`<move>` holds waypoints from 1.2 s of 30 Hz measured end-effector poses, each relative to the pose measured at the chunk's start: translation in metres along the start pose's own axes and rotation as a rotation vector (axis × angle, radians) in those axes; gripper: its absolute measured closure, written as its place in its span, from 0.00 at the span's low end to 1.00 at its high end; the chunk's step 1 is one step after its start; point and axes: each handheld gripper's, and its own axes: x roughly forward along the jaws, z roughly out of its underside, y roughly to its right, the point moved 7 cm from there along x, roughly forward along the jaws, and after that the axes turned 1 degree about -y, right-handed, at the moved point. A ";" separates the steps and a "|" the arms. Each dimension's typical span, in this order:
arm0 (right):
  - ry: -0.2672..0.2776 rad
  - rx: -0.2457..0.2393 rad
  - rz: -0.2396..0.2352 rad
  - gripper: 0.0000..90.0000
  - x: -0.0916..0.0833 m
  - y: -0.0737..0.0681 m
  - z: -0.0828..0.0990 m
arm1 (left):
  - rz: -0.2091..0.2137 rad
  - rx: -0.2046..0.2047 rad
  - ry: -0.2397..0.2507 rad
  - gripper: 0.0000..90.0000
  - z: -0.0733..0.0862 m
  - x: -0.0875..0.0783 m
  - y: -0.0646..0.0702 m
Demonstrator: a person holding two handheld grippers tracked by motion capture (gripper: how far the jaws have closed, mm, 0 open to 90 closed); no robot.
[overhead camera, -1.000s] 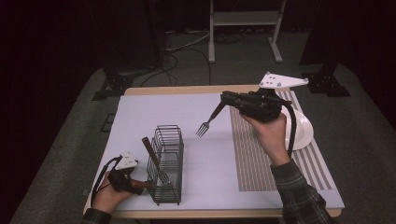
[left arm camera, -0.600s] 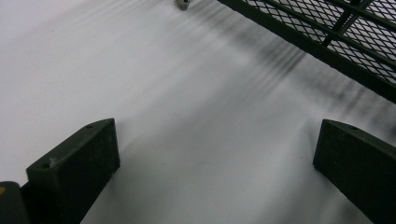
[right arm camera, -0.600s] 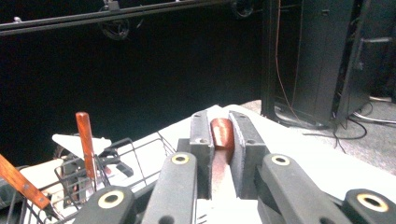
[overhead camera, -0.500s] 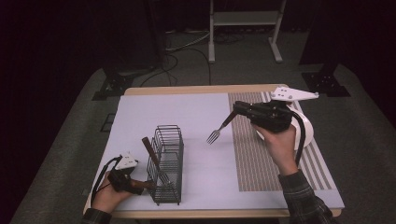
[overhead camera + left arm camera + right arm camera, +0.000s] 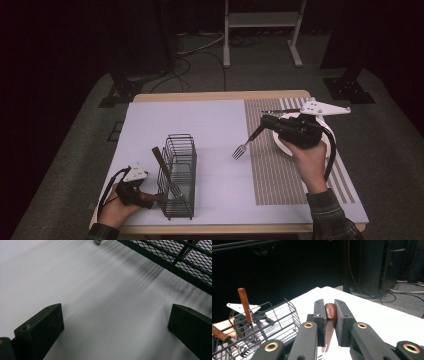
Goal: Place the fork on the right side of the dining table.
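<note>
My right gripper [image 5: 266, 124] is shut on the brown handle of a fork [image 5: 241, 149]. The fork's tines hang low over the white mat beside the striped placemat [image 5: 272, 175]. In the right gripper view the pads [image 5: 320, 311] clamp the brown handle [image 5: 331, 311]. A black wire basket [image 5: 178, 172] stands at the front left with a wooden-handled utensil [image 5: 160, 160] leaning in it. My left gripper [image 5: 144, 198] rests on the mat against the basket's near left side. Its jaws stand wide apart [image 5: 115, 315] with only bare mat between them.
A white plate [image 5: 278, 142] lies on the striped placemat, partly hidden under my right hand. The basket's mesh wall [image 5: 175, 257] runs close past the left gripper. The table's front edge [image 5: 225, 229] is near both forearms. Stands and cables sit on the floor beyond the table.
My right hand has carried the fork to the right and lower, from above the middle of the mat to the edge of the striped placemat. The left hand has stayed in place.
</note>
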 end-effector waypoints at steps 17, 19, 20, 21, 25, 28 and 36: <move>-0.015 0.065 0.118 0.89 -0.042 0.029 0.026 | 0.001 -0.002 0.000 0.00 0.000 0.000 0.000; -0.021 0.073 0.128 0.89 -0.045 0.031 0.029 | 0.000 -0.002 0.001 0.00 0.000 0.000 0.000; -0.022 0.076 0.139 0.89 -0.048 0.034 0.031 | 0.000 -0.002 0.000 0.00 0.000 0.000 0.000; -0.022 0.076 0.139 0.89 -0.048 0.034 0.031 | 0.000 -0.002 0.001 0.00 0.000 0.000 0.000; -0.026 0.091 0.161 0.89 -0.055 0.039 0.036 | 0.000 -0.002 0.000 0.00 0.000 0.000 0.000; -0.034 0.099 0.180 0.89 -0.061 0.043 0.042 | 0.000 -0.002 0.001 0.00 0.000 0.000 0.000; -0.041 0.111 0.212 0.89 -0.071 0.048 0.050 | 0.000 -0.002 0.001 0.00 0.000 0.000 0.000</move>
